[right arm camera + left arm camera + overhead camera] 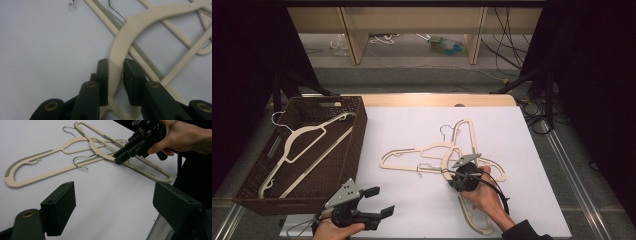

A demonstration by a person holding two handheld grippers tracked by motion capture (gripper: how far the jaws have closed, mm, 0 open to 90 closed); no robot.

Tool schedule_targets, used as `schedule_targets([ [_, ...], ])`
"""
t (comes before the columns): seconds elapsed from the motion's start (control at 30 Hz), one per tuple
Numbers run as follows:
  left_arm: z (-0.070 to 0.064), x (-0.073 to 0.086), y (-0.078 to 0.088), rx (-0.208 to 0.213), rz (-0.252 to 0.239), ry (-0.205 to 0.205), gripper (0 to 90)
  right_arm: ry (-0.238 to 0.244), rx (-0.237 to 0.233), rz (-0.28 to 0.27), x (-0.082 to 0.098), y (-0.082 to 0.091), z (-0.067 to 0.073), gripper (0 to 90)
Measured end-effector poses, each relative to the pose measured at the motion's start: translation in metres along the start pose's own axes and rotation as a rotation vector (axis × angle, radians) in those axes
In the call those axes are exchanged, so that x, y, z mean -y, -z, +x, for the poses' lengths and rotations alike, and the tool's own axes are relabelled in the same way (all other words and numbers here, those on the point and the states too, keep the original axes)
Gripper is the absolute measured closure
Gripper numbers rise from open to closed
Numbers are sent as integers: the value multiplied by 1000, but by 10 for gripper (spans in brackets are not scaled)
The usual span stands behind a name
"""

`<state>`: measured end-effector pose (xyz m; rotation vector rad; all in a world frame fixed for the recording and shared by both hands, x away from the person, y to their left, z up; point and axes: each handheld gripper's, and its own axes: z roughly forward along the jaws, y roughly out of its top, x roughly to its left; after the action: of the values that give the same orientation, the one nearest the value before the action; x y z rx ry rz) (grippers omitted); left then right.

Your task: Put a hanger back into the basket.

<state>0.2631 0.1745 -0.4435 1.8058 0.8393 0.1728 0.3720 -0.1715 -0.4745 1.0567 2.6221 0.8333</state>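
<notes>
Your right gripper [116, 75] pinches the curved arm of a cream hanger [130, 32] lying crossed over 2 others on the white table [412, 205]. Your left gripper [379, 202] hovers near the table's front edge, jaws spread and empty.

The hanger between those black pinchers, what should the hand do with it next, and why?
Probably lift it a little. The right gripper has its jaws on either side of the top hanger, which lies crossed over another hanger on the white table. One hanger already rests in the brown basket, so this one likely goes there too.
</notes>
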Motion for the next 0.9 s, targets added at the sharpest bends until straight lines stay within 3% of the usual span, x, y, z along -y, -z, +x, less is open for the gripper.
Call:
schedule_targets([
  [0.17, -1, 0, 0, -9, 3, 15, 186, -15, -13, -20, 1, 4, -4, 769],
  [0.23, 0, 0, 0, -1, 1, 0, 186, -61, -42, -30, 1, 8, -5, 771],
  [0.27, -1, 0, 0, -10, 4, 19, 186, -55, -44, -47, 2, 8, -7, 780],
  [0.3, 0, 1, 0, -9, 6, 18, 187, -54, -45, -61, 2, 9, -7, 900],
  [0.33, 0, 1, -1, -2, 0, 20, 187, -78, -70, -70, 2, 13, -7, 900],
  [0.43, 1, 1, 0, -9, 9, 22, 187, -59, -88, -66, 0, 16, -9, 900],
  [0.53, 1, 1, 0, -8, 8, 28, 187, -41, -60, -71, 0, 15, -8, 900],
  [0.67, 1, 2, -1, -12, 10, 29, 187, -56, -45, -60, 1, 14, -10, 858],
  [0.7, 2, 1, -1, -3, 11, 8, 187, -55, -42, -58, 1, 13, -11, 845],
  [0.77, 2, 1, -1, -3, 11, 8, 187, -85, -32, -53, 1, 13, -10, 829],
  [0.8, 2, 1, -1, -3, 11, 8, 187, -71, -29, -50, 1, 14, -13, 821],
  [0.83, 1, 2, -1, -10, 10, 27, 187, -82, -8, -44, 1, 15, -14, 817],
  [0.9, 1, 2, -1, -9, 9, 27, 187, -68, 35, -37, 2, 17, -21, 798],
])
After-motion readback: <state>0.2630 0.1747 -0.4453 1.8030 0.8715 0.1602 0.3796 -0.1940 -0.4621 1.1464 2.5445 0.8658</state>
